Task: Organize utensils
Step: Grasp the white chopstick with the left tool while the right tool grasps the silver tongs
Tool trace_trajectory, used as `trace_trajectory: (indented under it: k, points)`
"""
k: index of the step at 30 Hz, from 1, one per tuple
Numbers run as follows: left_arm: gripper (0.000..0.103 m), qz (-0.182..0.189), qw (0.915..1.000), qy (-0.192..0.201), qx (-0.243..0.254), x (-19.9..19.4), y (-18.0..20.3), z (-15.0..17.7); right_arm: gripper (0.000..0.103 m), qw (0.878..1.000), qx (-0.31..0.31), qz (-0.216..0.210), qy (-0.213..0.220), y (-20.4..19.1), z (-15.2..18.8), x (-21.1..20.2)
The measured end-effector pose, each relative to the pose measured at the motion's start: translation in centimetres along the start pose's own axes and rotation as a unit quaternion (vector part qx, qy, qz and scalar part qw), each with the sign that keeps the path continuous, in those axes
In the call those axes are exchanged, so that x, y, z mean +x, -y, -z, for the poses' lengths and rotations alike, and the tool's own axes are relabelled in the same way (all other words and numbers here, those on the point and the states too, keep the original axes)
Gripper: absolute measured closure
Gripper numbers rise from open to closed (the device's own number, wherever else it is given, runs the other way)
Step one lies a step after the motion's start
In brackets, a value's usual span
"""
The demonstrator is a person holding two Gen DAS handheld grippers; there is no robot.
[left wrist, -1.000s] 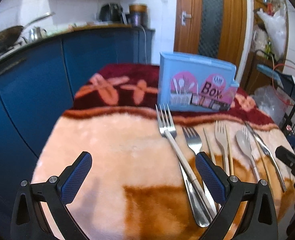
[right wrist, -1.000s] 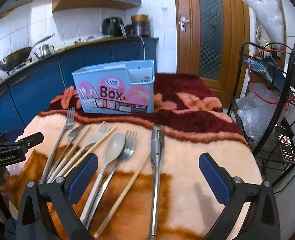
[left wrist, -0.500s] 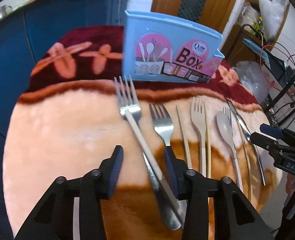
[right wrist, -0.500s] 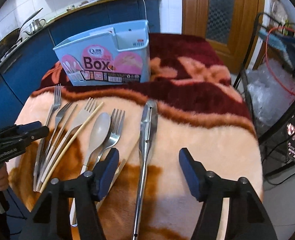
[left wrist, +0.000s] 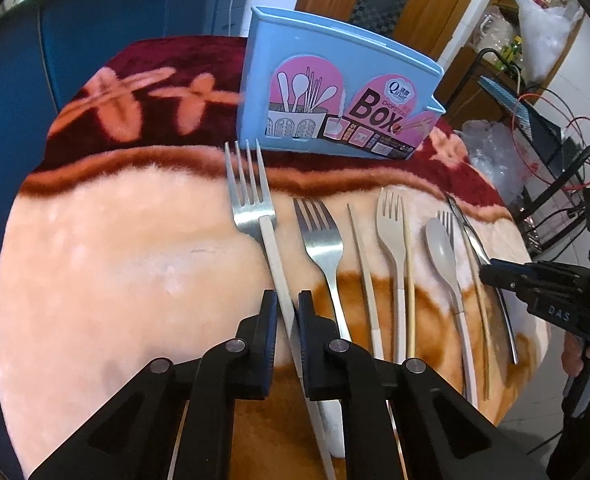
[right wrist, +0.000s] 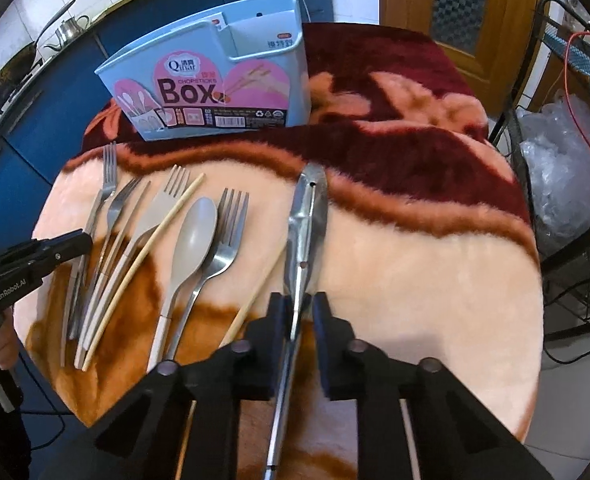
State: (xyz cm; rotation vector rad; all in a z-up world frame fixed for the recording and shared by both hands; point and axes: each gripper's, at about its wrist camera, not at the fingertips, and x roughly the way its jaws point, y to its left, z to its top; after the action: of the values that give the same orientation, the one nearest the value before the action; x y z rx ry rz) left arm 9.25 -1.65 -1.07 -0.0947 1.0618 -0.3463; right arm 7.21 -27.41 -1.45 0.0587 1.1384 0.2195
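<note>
A blue utensil box (left wrist: 335,92) stands at the back of the blanket-covered table; it also shows in the right wrist view (right wrist: 215,76). Several forks, a beige spoon (left wrist: 441,248) and chopsticks lie in a row in front of it. My left gripper (left wrist: 287,312) is nearly shut around the white handle of the leftmost steel fork (left wrist: 251,204). My right gripper (right wrist: 298,312) is nearly shut around the steel tongs (right wrist: 305,224), which lie at the right end of the row.
The table carries a peach and maroon fleece blanket (left wrist: 115,240). Blue kitchen cabinets (left wrist: 115,28) stand behind on the left. A wire rack with plastic bags (right wrist: 567,152) stands close on the right. A wooden door (right wrist: 455,8) is behind.
Both grippers have moved down toward the table and closed from wide open. The left now straddles the leftmost fork's handle, the right the tongs.
</note>
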Motion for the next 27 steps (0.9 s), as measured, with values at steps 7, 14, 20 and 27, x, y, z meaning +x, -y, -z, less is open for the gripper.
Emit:
trace_trajectory:
  k: [7, 14, 20, 27]
  points:
    - [0.093, -0.023, 0.9997, -0.009, -0.004, -0.8, -1.6, 0.5, 0.087, 1.0, -0.005, -0.003, -0.019, 0.1, 0.4, -0.2]
    - [0.088, -0.02, 0.9989, -0.042, -0.01, -1.2, -2.0, 0.8, 0.086, 0.998, -0.028, 0.014, -0.049, -0.7, -0.1, 0.2]
    - [0.087, -0.038, 0.9966, -0.072, 0.014, -1.4, -1.3, 1.7, 0.082, 0.996, -0.049, 0.025, -0.071, -1.3, -0.7, 0.8]
    - [0.09, -0.026, 0.9952, -0.093, 0.015, -1.3, -1.4, 1.5, 0.087, 0.995, -0.049, 0.024, -0.088, -1.2, -1.3, 1.1]
